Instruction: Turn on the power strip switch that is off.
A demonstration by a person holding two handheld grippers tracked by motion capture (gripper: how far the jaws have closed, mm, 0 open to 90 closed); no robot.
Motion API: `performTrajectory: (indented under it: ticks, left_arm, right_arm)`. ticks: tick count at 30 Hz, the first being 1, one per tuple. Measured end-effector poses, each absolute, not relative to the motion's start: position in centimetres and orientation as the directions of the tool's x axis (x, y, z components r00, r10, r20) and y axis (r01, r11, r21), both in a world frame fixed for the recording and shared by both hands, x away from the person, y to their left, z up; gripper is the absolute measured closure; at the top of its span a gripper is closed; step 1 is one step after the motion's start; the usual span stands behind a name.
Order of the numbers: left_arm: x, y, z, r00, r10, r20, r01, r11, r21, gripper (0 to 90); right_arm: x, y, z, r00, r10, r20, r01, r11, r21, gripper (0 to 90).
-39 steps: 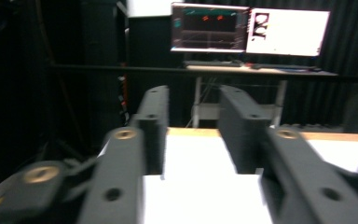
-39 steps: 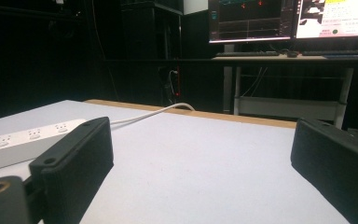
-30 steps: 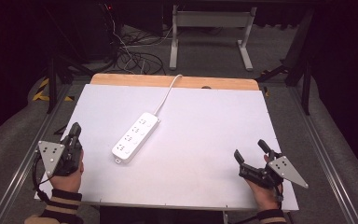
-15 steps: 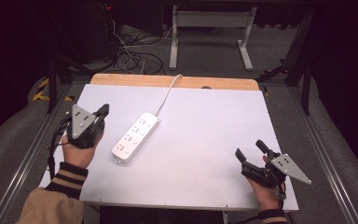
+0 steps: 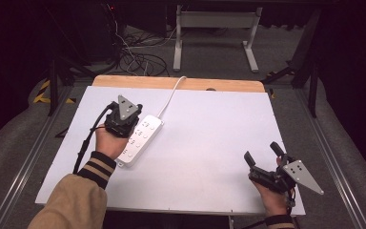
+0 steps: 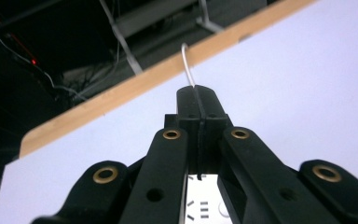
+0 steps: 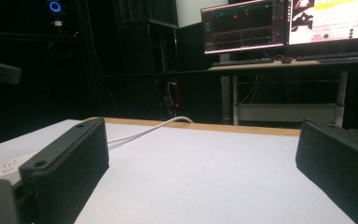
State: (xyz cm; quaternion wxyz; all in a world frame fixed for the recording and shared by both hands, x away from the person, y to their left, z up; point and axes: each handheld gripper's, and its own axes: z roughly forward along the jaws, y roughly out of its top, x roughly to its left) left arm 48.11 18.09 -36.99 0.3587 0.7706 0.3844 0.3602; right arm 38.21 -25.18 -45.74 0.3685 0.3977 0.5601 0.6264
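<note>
Left tongs (image 5: 132,114): black two-jaw tongs, jaws pressed together with nothing between them, as the left gripper view (image 6: 199,109) shows; they hover over the near-left side of the strip.
What changed: a second ago the left tongs sat at the desk's left edge, well apart from the strip; they have since travelled in and now hang above it.
Power strip (image 5: 143,138): long white plastic power strip lying flat and slanted on the desk, left of centre; its sockets peek under the jaws (image 6: 200,207).
Cable (image 5: 171,93): thin white cord running from the strip's far end over the back edge.
Right tongs (image 5: 262,155): jaws wide apart, empty, unmoved at the near-right corner.
Desk (image 5: 209,143): white board with a wooden back strip.
Meaning: the reach looks finished; probably the closed tips will press or nudge the strip next.
</note>
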Motion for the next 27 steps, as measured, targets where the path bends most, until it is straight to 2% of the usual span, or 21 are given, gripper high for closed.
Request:
performTrajectory:
  ticks: [2, 5, 6, 11, 13, 18, 21, 27]
  left_arm:
    - [49.6, 17.2, -38.3, 0.502, 0.826, 0.256, 0.408, -0.488, 0.772, 90.0]
    - [50.6, 16.4, -39.5, 0.529, 0.809, 0.257, 0.454, -0.526, 0.719, 90.0]
    - [51.8, 15.8, -40.7, 0.548, 0.795, 0.260, 0.493, -0.558, 0.668, 90.0]
    - [53.6, 15.2, -42.7, 0.549, 0.792, 0.269, 0.548, -0.583, 0.599, 90.0]
    - [54.6, 15.3, -43.7, 0.541, 0.808, 0.234, 0.601, -0.566, 0.564, 90.0]
    - [55.1, 15.3, -43.9, 0.546, 0.817, 0.187, 0.636, -0.548, 0.543, 90.0]
    - [55.5, 15.7, -43.8, 0.540, 0.833, 0.124, 0.668, -0.513, 0.538, 90.0]
    - [55.7, 15.9, -43.9, 0.550, 0.831, 0.078, 0.667, -0.493, 0.558, 90.0]
  right_arm:
    - [38.3, -25.1, -45.8, -0.425, 0.901, 0.089, 0.005, -0.096, 0.995, 3.8]
    - [38.4, -24.9, -45.8, -0.436, 0.896, 0.088, 0.015, -0.090, 0.996, 4.6]
    - [38.4, -24.9, -45.8, -0.439, 0.894, 0.089, 0.019, -0.090, 0.996, 4.9]
    - [38.5, -24.9, -45.8, -0.447, 0.889, 0.099, 0.038, -0.092, 0.995, 5.7]
    - [38.5, -24.9, -45.8, -0.450, 0.887, 0.103, 0.038, -0.096, 0.995, 5.7]
    - [38.5, -25.0, -45.9, -0.453, 0.885, 0.106, 0.043, -0.097, 0.994, 5.6]
    - [38.6, -24.8, -45.9, -0.456, 0.884, 0.103, 0.046, -0.093, 0.995, 5.7]
    - [38.5, -24.4, -45.9, -0.458, 0.885, 0.089, 0.053, -0.073, 0.996, 6.5]
